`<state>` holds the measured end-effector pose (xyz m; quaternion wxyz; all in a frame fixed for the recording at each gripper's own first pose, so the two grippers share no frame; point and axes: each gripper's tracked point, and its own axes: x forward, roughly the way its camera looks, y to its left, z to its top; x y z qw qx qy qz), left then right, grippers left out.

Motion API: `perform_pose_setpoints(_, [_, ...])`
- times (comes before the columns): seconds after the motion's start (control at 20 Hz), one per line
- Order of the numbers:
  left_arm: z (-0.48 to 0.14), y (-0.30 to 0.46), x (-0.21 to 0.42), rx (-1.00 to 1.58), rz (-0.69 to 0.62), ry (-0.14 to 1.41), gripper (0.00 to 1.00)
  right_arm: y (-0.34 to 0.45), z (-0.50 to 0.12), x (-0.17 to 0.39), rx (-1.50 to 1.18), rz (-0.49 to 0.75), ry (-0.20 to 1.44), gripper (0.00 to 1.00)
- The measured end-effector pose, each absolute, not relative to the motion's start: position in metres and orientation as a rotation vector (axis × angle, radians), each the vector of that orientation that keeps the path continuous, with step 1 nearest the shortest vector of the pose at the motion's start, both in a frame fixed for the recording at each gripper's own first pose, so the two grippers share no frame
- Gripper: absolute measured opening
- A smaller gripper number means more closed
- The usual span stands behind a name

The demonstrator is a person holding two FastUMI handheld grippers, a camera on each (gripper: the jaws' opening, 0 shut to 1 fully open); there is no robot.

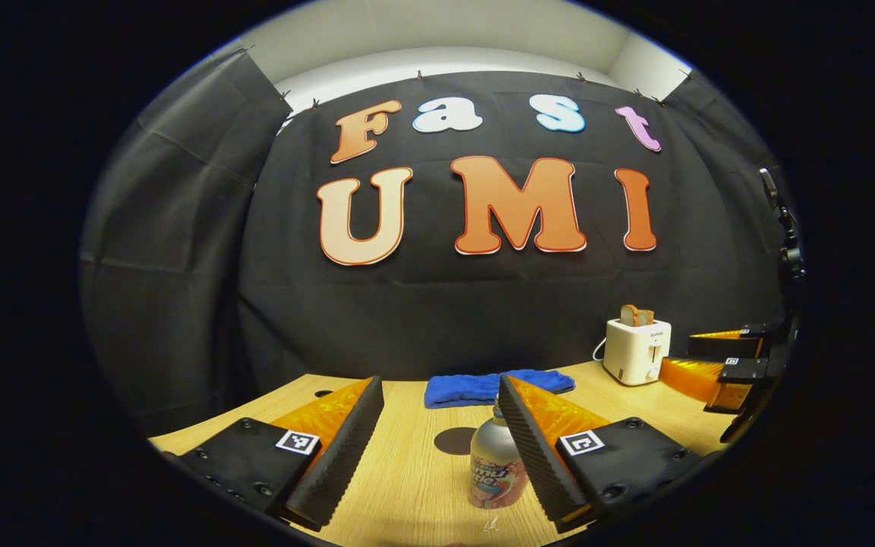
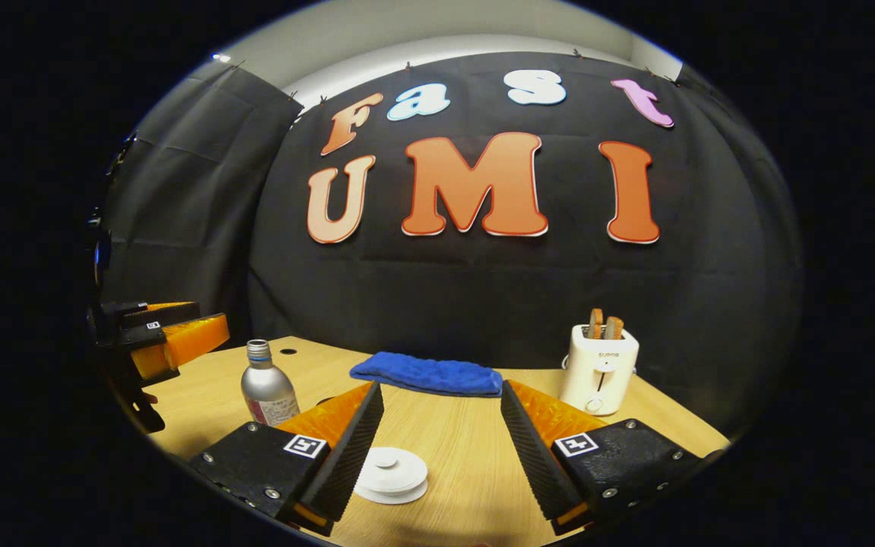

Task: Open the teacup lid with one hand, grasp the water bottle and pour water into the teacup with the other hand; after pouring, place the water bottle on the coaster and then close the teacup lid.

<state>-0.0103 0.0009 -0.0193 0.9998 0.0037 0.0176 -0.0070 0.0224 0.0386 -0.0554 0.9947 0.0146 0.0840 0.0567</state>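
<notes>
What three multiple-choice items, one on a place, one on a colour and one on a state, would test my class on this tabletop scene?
1. Where does the blue cloth lie?
A. at the back of the table, by the wall
B. on top of the toaster
C. under the bottle

2. What colour is the toaster?
A. red
B. white
C. green

3. How is the right gripper?
A. shut on the lid
B. shut on the bottle
C. open, above the table

Answers: 1 A, the cloth lies along the far edge; 2 B, its body is white, with toast standing in it; 3 C, its fingers stand wide apart, with the white teacup lid down between them and untouched.
</notes>
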Motion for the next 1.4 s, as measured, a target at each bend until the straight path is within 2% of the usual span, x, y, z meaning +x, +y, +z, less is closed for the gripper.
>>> perform_pose_setpoints(0.1, [-0.023, 0.001, -0.011, 0.007, -0.017, 0.043, 0.99, 0.048, -0.069, 0.028, 0.023, 0.133, 0.213, 0.93])
perform_pose_setpoints(0.5, [-0.042, 0.008, -0.015, 0.003, -0.015, 0.089, 1.0, 0.075, -0.113, 0.034, 0.008, 0.195, 0.35, 0.75])
perform_pose_setpoints(0.7, [-0.05, 0.008, -0.016, 0.002, -0.017, 0.107, 0.98, 0.084, -0.127, 0.033, 0.002, 0.216, 0.392, 0.71])
perform_pose_setpoints(0.8, [-0.054, 0.006, -0.016, 0.003, -0.022, 0.114, 0.99, 0.088, -0.134, 0.033, -0.003, 0.223, 0.407, 0.6])
perform_pose_setpoints(0.95, [-0.058, 0.003, -0.014, 0.01, -0.029, 0.125, 0.97, 0.091, -0.145, 0.033, -0.014, 0.234, 0.429, 0.5])
perform_pose_setpoints(1.0, [-0.06, 0.001, -0.014, 0.012, -0.034, 0.129, 1.0, 0.091, -0.149, 0.032, -0.02, 0.237, 0.441, 0.45])
perform_pose_setpoints(1.3, [-0.074, -0.011, -0.015, 0.006, -0.068, 0.16, 0.99, 0.091, -0.149, 0.032, -0.005, 0.24, 0.451, 0.27])
perform_pose_setpoints(1.4, [-0.078, -0.013, -0.015, 0.011, -0.074, 0.168, 0.99, 0.091, -0.149, 0.032, 0.0, 0.241, 0.453, 0.24])
